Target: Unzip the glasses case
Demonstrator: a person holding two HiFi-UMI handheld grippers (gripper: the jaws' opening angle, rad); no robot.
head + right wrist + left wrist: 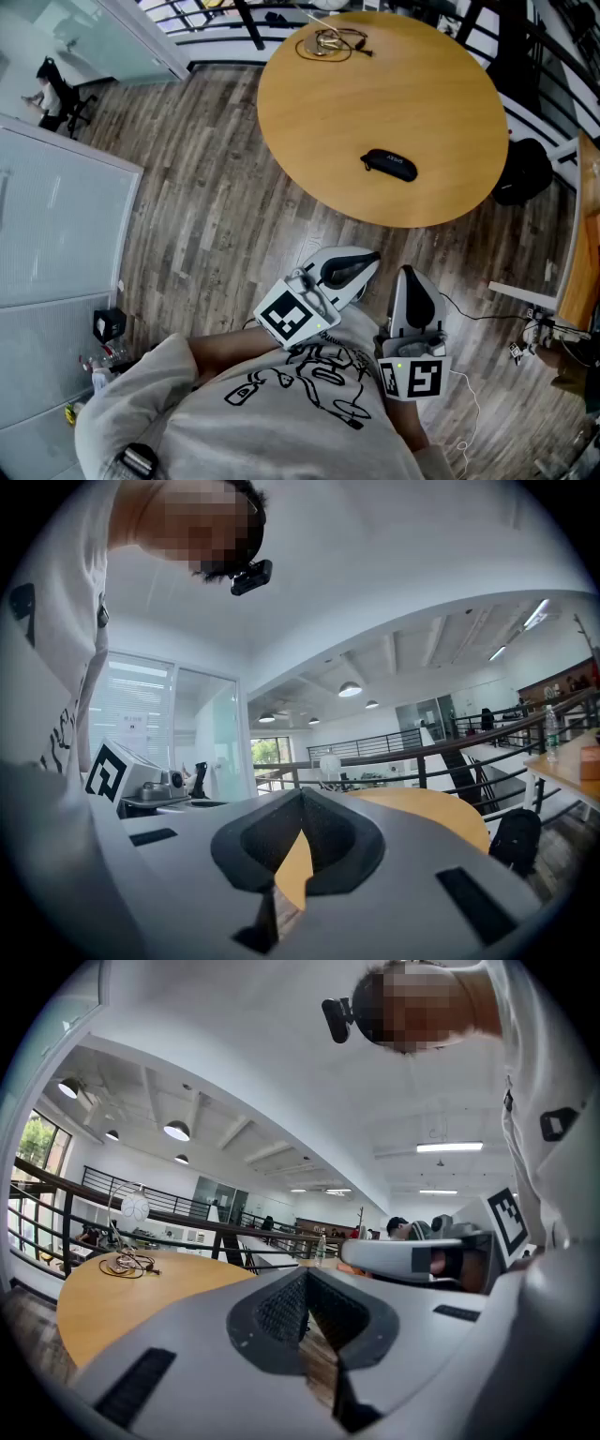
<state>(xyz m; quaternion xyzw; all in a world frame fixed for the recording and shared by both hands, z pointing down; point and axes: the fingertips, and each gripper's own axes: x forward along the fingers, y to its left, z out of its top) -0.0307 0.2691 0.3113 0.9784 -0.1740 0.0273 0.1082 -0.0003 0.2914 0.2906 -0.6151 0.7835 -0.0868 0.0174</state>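
A black glasses case [389, 164] lies zipped near the front edge of the round wooden table [375, 84]. Both grippers are held close to the person's chest, well short of the table. My left gripper [366, 265] points toward the table with its jaws pressed together and nothing between them. My right gripper [409, 278] sits beside it, jaws also together and empty. In the left gripper view the left gripper [305, 1312] shows closed pads, and the right gripper [298, 841] shows the same in its own view. The case is not visible in either gripper view.
A coil of cable [328, 42] lies at the table's far side. A black bag [525, 173] sits on the floor right of the table. A grey cabinet [56, 234] stands at the left, a desk edge [577, 244] at the right. Railings run behind the table.
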